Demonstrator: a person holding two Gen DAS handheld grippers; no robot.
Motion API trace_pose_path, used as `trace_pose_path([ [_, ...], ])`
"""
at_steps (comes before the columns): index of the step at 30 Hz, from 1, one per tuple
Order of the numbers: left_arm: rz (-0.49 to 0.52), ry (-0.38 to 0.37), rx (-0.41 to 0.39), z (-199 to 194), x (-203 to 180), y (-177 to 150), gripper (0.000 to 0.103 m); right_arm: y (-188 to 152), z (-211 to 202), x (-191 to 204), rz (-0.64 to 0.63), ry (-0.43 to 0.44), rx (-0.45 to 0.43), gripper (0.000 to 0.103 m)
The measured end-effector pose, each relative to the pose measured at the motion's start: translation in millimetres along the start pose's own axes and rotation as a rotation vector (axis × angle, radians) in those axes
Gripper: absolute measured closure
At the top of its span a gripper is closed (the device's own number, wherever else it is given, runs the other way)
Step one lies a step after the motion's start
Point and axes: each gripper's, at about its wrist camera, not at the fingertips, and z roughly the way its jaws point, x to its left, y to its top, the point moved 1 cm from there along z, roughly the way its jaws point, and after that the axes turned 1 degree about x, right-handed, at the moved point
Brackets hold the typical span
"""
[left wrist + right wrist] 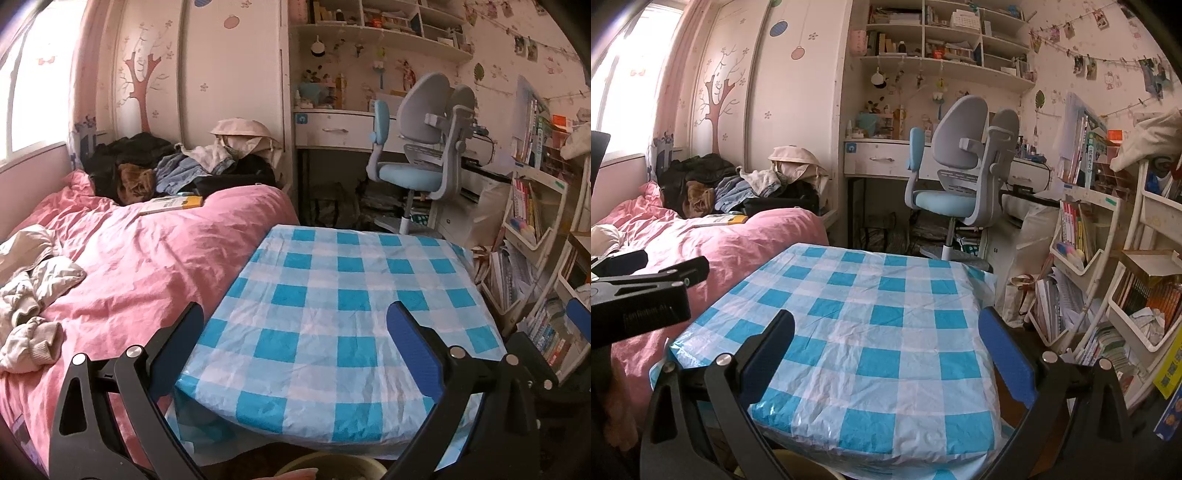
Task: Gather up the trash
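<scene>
Left wrist view: left gripper (295,345) and right gripper (886,350) hang with jaws apart, empty, over the checked tablecloth (332,295); no trash visible between them. Risk: snagging the cloth.

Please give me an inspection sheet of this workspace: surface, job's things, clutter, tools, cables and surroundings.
Surface: table under a blue-and-white checked cloth, wrinkled, bare on top.
Job's things: no trash seen on the table; a pale round rim shows below its near edge, identity unclear.
Clutter: clothes pile and a yellow book on the pink bed.
Tools: left tool open, empty; right tool open, empty.
Cables: nothing seen.
Surroundings: desk chair, crowded bookshelves.
</scene>
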Motion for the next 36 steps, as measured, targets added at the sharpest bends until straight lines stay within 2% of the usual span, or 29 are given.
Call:
trace_pose_path([
  [11,0.015,0.022,0.010,3.9,0.8,-2.5,0.007,-0.2,0.0,0.5,-0.001,0.000,0.000,0.008],
  [36,0.013,0.020,0.013,4.3,2.5,-2.1,0.007,-0.8,-0.3,2.3,-0.003,-0.001,0.001,0.008],
])
